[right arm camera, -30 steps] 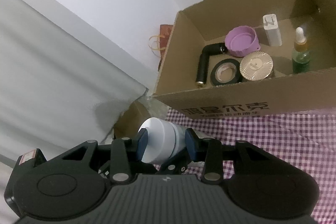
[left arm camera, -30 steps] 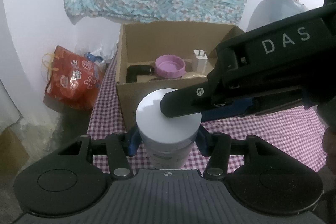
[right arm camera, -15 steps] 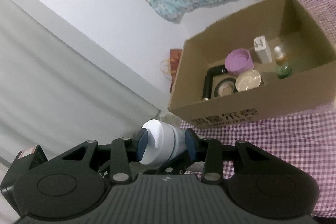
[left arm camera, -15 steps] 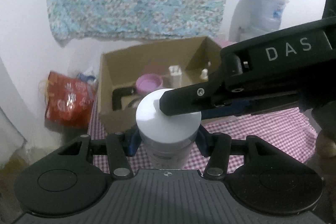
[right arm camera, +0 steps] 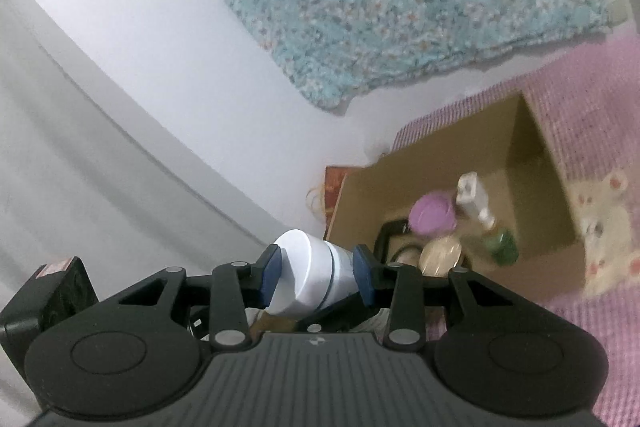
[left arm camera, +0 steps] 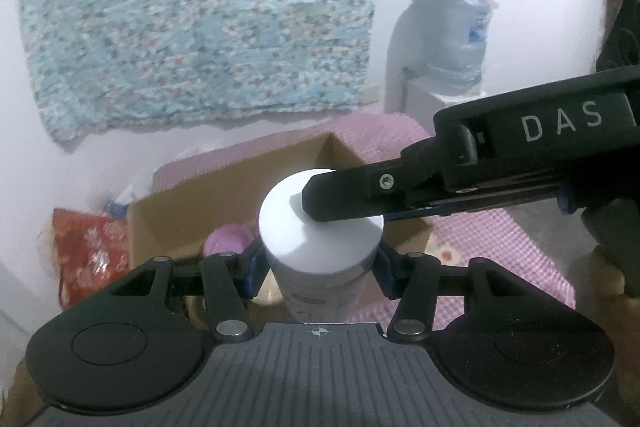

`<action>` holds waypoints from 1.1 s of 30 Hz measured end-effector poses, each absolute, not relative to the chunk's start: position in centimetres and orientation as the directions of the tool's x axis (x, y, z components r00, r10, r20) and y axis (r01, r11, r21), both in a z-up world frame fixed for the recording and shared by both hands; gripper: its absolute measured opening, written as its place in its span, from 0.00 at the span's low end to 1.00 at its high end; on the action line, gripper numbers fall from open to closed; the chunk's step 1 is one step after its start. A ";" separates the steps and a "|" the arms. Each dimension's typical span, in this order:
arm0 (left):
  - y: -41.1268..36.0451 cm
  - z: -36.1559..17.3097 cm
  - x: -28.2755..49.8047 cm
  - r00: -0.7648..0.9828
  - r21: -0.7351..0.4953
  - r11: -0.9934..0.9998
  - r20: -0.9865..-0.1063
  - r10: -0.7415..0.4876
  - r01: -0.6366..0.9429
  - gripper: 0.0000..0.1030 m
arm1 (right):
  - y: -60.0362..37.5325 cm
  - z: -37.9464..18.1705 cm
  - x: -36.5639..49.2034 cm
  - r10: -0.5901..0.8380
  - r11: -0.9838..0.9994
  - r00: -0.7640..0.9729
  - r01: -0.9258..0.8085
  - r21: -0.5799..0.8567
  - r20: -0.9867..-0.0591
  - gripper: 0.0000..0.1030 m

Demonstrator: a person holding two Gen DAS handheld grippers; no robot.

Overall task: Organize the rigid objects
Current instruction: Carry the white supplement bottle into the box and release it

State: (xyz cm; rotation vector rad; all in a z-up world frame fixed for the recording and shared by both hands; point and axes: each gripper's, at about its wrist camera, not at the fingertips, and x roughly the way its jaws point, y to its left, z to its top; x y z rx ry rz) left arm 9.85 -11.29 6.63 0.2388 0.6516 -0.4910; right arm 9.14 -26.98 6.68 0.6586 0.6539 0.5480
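Lifted higher above the box, both grippers, left and right, clamp the white jar.

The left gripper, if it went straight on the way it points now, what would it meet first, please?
Probably the cardboard box: it lies just beyond the white jar that the left gripper holds, though depth is hard to judge.

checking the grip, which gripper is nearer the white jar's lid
Right. The right gripper is shut on the jar at lid level, one finger lying across the top. The left gripper clamps the body just below the lid.
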 end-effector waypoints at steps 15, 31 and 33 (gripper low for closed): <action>-17.1 2.8 24.9 0.523 -0.038 0.852 -0.775 -0.355 0.523 0.51 | -33.4 2.2 24.2 0.599 0.718 0.643 -0.166 0.676 -0.478 0.41; -18.8 -2.9 29.4 0.451 -0.042 0.871 -0.843 -0.293 0.489 0.53 | -33.5 -3.0 29.6 0.549 0.795 0.598 -0.158 0.586 -0.584 0.41; -18.7 -2.8 29.4 0.459 -0.043 0.873 -0.837 -0.297 0.486 0.56 | -33.5 -3.0 29.6 0.547 0.797 0.598 -0.158 0.583 -0.586 0.41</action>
